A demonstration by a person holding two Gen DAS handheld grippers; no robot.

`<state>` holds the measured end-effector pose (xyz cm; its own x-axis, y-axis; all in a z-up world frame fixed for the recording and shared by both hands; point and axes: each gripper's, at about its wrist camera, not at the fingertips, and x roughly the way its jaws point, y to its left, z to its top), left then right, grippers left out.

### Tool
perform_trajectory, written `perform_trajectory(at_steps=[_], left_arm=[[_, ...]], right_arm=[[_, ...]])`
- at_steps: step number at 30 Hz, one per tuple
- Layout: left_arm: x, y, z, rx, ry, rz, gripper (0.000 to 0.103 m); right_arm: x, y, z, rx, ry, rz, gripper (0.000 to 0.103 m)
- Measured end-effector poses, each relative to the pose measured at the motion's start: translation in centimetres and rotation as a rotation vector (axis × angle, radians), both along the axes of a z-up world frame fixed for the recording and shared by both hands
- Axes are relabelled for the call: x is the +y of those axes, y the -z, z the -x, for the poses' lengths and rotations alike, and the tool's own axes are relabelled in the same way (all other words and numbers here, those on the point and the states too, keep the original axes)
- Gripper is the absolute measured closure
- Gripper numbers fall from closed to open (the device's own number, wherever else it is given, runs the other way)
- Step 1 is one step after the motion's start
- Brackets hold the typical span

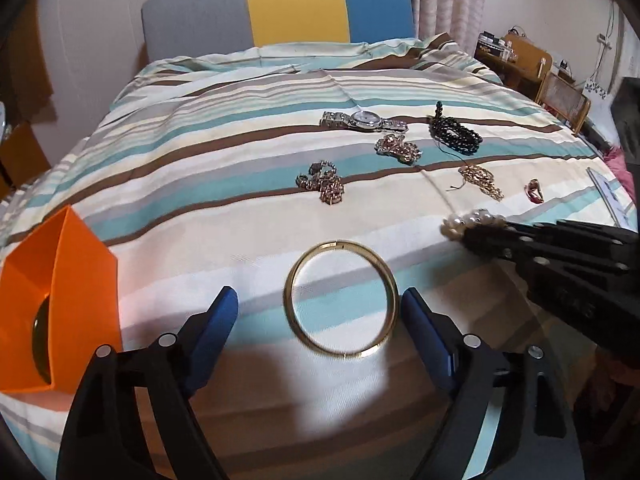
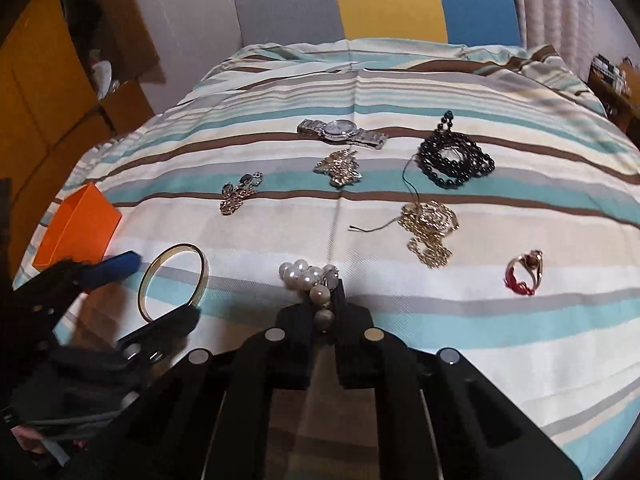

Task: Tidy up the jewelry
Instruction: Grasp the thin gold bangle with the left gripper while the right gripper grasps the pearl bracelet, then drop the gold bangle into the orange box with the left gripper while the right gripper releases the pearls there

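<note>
Nearest the lens: left gripper [image 1: 320,312], blue-padded fingers spread wide, w/ the gold bangle [image 1: 341,298] lying flat on the bed between them; neither pad clearly touches it. Right gripper [image 2: 323,304] is pinched together on the pearl bracelet [image 2: 308,276]: a couple of beads sit between the black fingers, the rest bunch on the bedspread just ahead of the tips.

Largest first. Striped bedspread [image 1: 200,208] carries everything; grey/yellow/blue headboard [image 1: 280,4] stands at its far edge. Orange box [image 1: 76,280] sits at the left edge, near the left gripper, open top, something dark and round inside – can't tell what.

Mid-bed, toward the far side: silver watch [image 2: 342,131] laid out flat. Black bead necklace [image 2: 454,162] coiled to its right, a thin cord trailing off it. Gold chain pile [image 2: 430,228] nearer than the beads, a loose thread beside it. Crystal cluster piece [image 2: 340,168] just in front of the watch. Dark-stone chain piece [image 2: 240,192] lies left of that, apart from it.

Smallest: gold ring [image 2: 524,272] w/ red bit, toward the right edge, well apart from the pearls.

In the right wrist view the left gripper shows at lower left, one dark finger tip over the bangle's near rim, the blue one beside it on the box side.
</note>
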<state>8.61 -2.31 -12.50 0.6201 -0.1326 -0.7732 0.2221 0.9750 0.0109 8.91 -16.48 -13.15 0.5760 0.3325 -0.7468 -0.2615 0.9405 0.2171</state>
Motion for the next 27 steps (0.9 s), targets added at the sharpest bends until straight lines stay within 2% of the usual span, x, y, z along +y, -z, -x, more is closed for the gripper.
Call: perform_trajectory(at_steps=[3,12,20,27], left_arm=[[-0.3,-0.1,-0.3,-0.005,0.013,-0.003,0.048],[0.9,-1.5,0.3,-0.044,-0.016,0.071,0.048],[2.9,-5.7,1.7,-0.131,-0.048,0.109,0.048],[7.4,-9.3,3.0,-0.189,-0.124,0.125,0.048]], right_arm=[[-0.3,-0.3,0.1,0.003,0.009,-0.023,0.096],[-0.6,-2.6,0.9,-0.053,0.007,-0.057,0.096],[1.2,-6.4,1.4,-0.122,-0.046,-0.087,0.096],[5.5,-9.9,1.8,-0.186,-0.145,-0.116,0.096]])
